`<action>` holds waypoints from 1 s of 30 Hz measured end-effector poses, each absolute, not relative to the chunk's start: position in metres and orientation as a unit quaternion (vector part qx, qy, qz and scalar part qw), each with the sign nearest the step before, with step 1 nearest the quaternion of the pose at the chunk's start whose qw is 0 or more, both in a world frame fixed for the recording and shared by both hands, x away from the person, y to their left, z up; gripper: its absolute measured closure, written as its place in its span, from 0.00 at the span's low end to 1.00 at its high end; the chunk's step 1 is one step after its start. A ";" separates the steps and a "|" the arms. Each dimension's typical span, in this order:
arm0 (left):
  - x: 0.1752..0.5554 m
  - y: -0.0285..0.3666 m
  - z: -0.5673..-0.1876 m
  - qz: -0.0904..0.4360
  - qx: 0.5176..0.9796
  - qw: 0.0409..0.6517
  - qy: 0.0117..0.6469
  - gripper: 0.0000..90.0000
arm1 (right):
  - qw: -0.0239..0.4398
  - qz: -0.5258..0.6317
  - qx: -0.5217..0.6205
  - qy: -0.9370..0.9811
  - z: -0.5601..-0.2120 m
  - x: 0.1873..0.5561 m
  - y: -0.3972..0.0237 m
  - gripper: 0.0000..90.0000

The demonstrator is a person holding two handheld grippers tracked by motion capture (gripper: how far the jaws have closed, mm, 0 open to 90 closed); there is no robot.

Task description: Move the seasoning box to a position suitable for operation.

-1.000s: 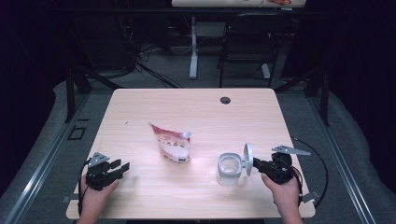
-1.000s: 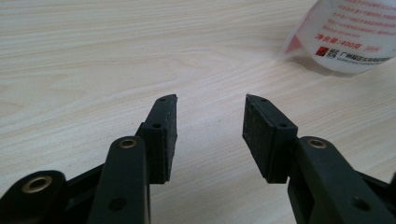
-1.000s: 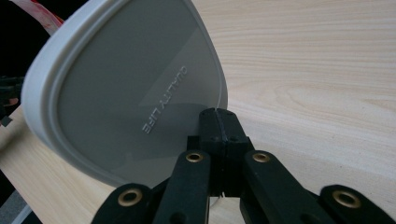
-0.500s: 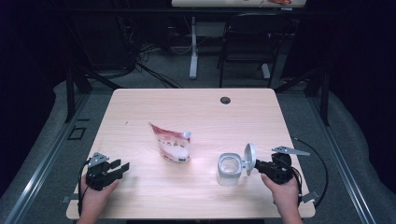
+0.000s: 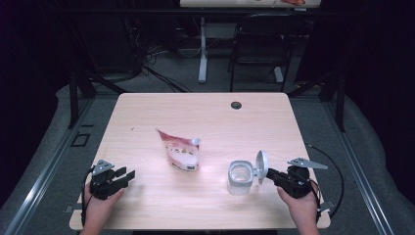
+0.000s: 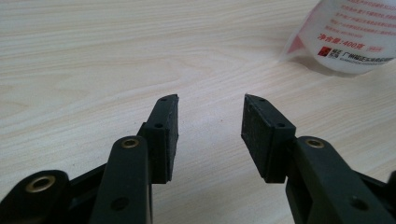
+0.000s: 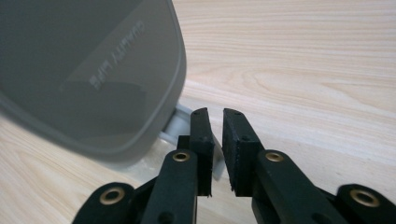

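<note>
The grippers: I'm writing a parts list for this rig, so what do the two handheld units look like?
Both are black. The left gripper and right gripper each carry a grey three-cornered plate on top and trail a black cable. Each has two flat black jaws faced with rectangular pads, held by arms with brass-coloured rivets. The forearms show no sleeves.

pouch [image 6: 348, 35] cut off by top-right edge, grey lid [image 7: 88, 70] blurred, cropped at left
</note>
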State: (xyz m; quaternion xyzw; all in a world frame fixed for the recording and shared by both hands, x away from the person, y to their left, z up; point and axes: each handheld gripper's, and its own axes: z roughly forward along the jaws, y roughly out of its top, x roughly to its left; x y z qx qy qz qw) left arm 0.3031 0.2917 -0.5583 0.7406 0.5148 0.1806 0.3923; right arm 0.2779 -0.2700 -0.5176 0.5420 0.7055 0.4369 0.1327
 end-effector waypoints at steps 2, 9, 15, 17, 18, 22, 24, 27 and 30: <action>0.304 0.291 -0.558 0.182 0.742 0.391 0.514 0.63 | 0.142 0.429 0.540 0.710 -0.520 0.275 -0.271 0.88; 0.307 0.287 -0.558 0.180 0.746 0.389 0.510 0.64 | 0.178 0.400 0.518 0.735 -0.527 0.266 -0.265 0.81; 0.309 0.284 -0.558 0.177 0.749 0.387 0.508 0.64 | 0.182 0.400 0.510 0.740 -0.529 0.263 -0.262 0.78; 0.310 0.283 -0.558 0.179 0.748 0.390 0.507 0.64 | 0.180 0.400 0.509 0.740 -0.529 0.262 -0.262 0.78; 0.310 0.283 -0.558 0.178 0.749 0.388 0.506 0.64 | 0.179 0.400 0.509 0.741 -0.529 0.262 -0.262 0.78; 0.310 0.284 -0.557 0.174 0.752 0.387 0.504 0.64 | 0.178 0.399 0.507 0.743 -0.529 0.261 -0.261 0.80; 0.310 0.284 -0.557 0.175 0.753 0.386 0.503 0.64 | 0.177 0.400 0.507 0.743 -0.529 0.260 -0.260 0.80; 0.310 0.284 -0.557 0.176 0.749 0.391 0.505 0.64 | 0.171 0.401 0.504 0.746 -0.529 0.260 -0.259 0.80; 0.310 0.284 -0.557 0.176 0.749 0.390 0.505 0.64 | 0.170 0.397 0.499 0.751 -0.529 0.260 -0.256 0.80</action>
